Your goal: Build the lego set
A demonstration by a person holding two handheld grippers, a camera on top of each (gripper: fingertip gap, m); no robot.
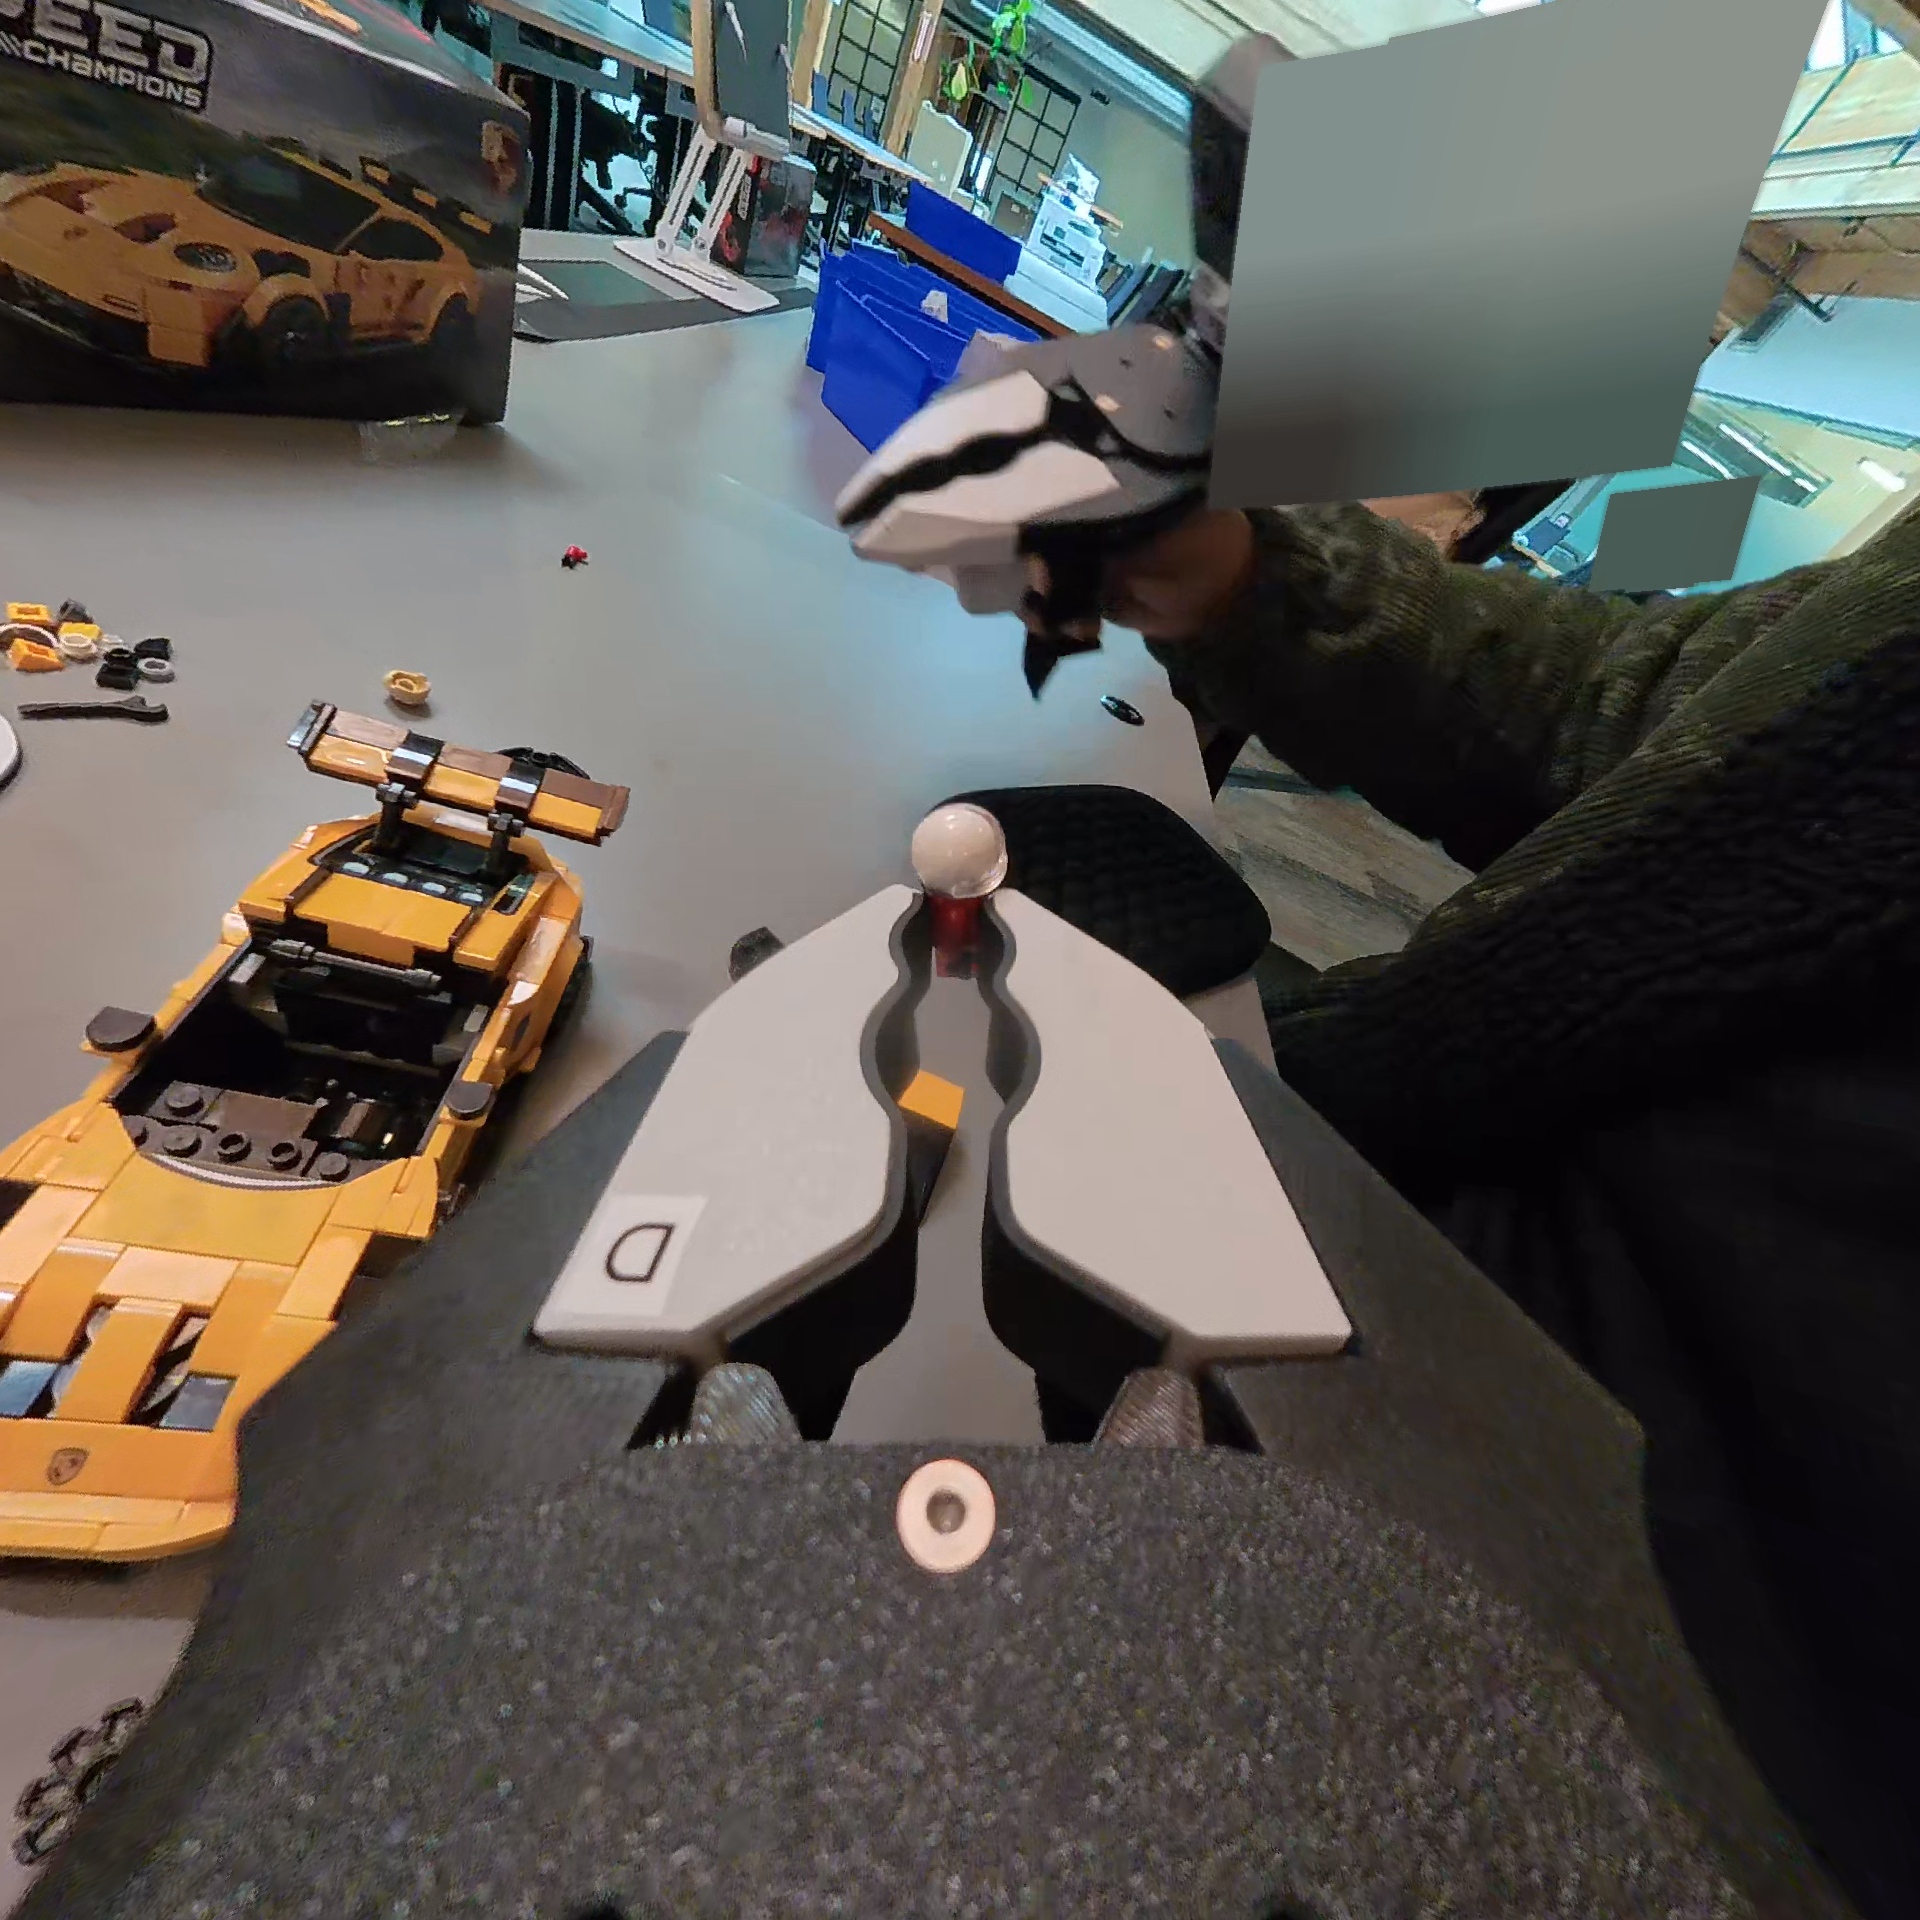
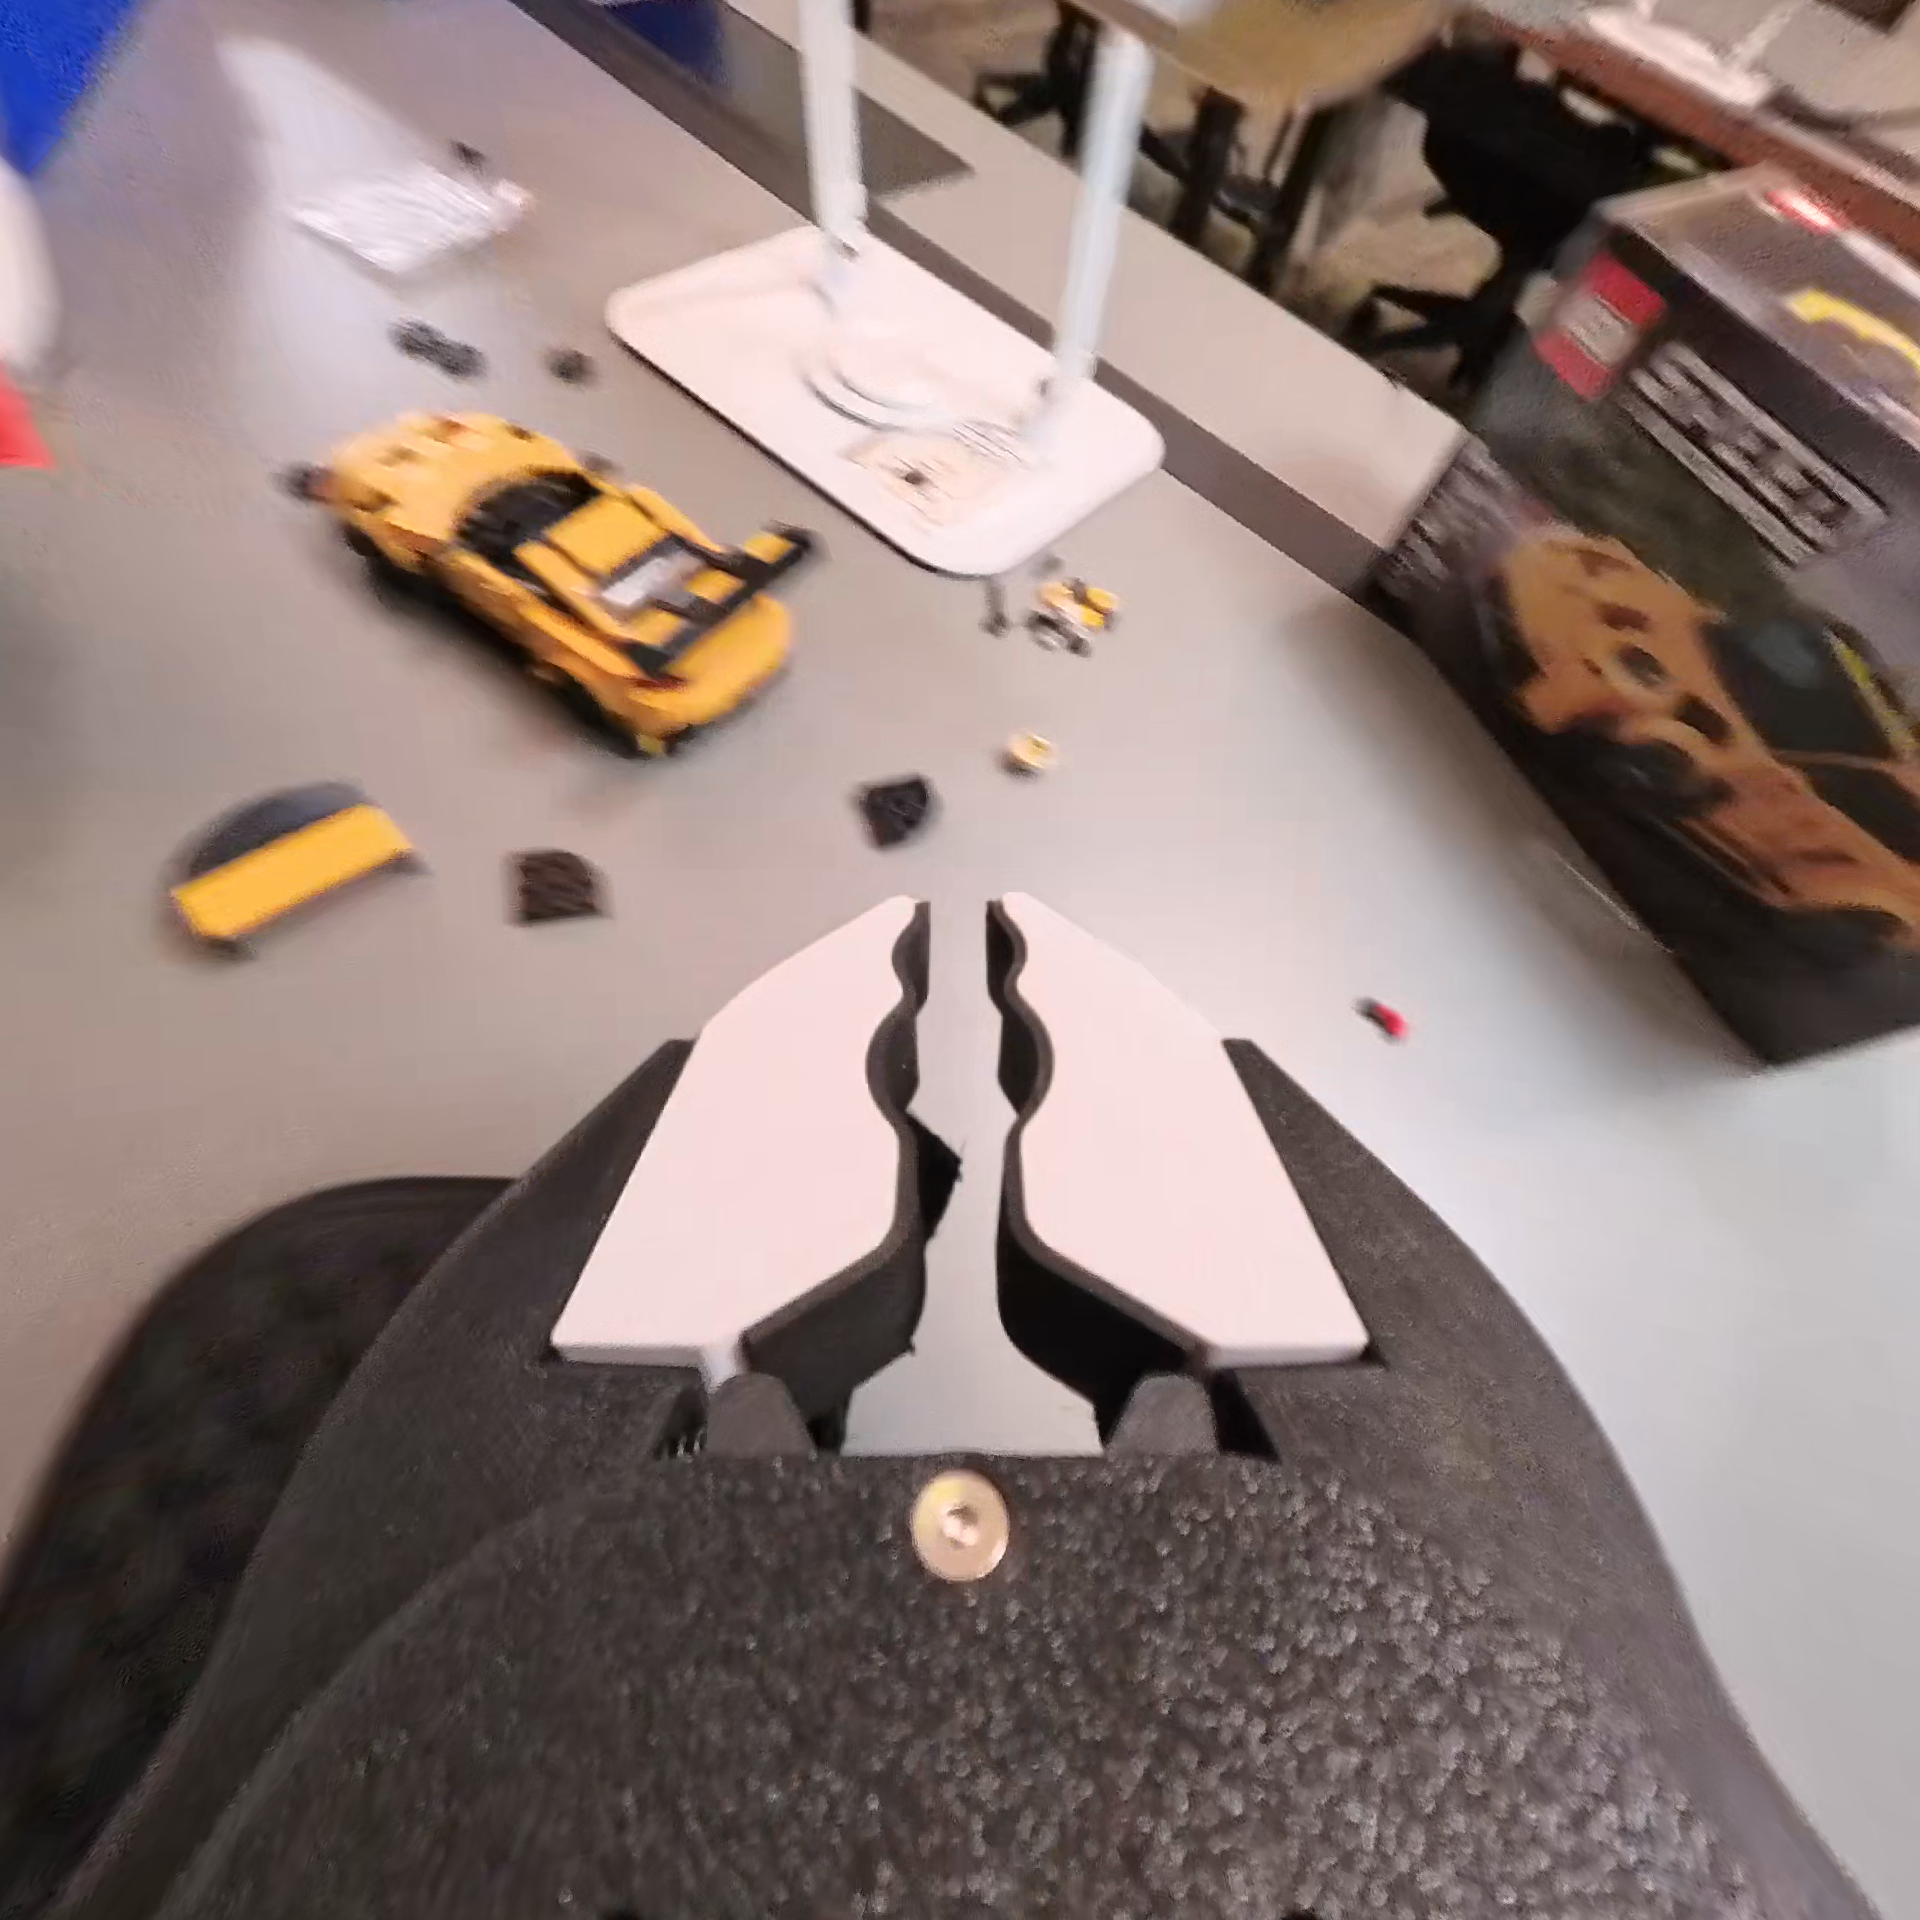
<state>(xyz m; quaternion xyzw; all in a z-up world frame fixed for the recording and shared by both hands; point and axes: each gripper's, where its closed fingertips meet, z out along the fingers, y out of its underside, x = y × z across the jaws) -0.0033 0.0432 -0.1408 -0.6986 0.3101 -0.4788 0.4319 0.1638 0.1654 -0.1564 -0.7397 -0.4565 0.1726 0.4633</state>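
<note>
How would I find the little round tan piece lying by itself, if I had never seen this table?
Start at the yellow car on the grey table and look just past its raised rear wing. The tan piece lies there alone. Unlike the jumbled pile of small parts nearby, it is round, pale tan and touches nothing.

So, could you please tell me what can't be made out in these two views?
- Left wrist view: the left gripper covers the lower part of the red and white piece.
- Left wrist view: the yellow car has its nose cut off by the left edge.
- Right wrist view: motion blur smears the small loose pieces.
- Right wrist view: the box runs off the right edge.
</note>
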